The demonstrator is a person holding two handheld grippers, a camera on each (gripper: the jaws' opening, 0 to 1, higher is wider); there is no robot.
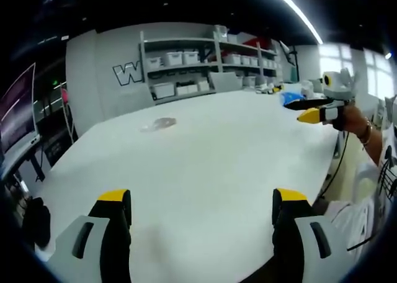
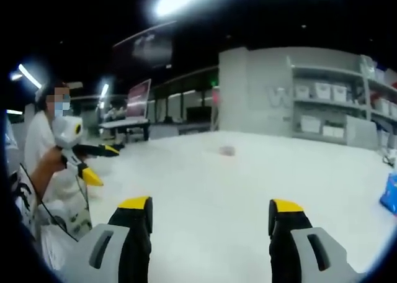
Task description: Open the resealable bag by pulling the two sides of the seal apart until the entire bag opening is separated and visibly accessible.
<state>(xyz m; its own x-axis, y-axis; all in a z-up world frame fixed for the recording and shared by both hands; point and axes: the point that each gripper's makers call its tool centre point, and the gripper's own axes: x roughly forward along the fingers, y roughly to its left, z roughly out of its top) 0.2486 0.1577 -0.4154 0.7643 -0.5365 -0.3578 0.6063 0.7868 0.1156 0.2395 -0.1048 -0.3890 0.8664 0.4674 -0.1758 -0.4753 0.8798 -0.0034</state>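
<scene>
A small clear resealable bag [image 1: 159,124] lies flat on the white table [image 1: 205,165], far from both grippers. In the right gripper view the bag [image 2: 227,151] is a faint patch at mid table. My left gripper [image 1: 201,202] is open above the near table edge, nothing between its yellow-tipped jaws. My right gripper [image 2: 211,207] is open too and holds nothing. Each gripper appears in the other's view: the right gripper [image 1: 294,112] held in a hand at the table's right side, the left gripper [image 2: 109,166] at the left, both with jaws apart.
Grey shelves [image 1: 198,62] with white bins stand against the far wall. A blue object [image 2: 391,196] sits at the table's far right edge. A person in a white shirt [image 2: 43,140] stands at the table's left side. A monitor and desks [image 2: 136,106] lie beyond.
</scene>
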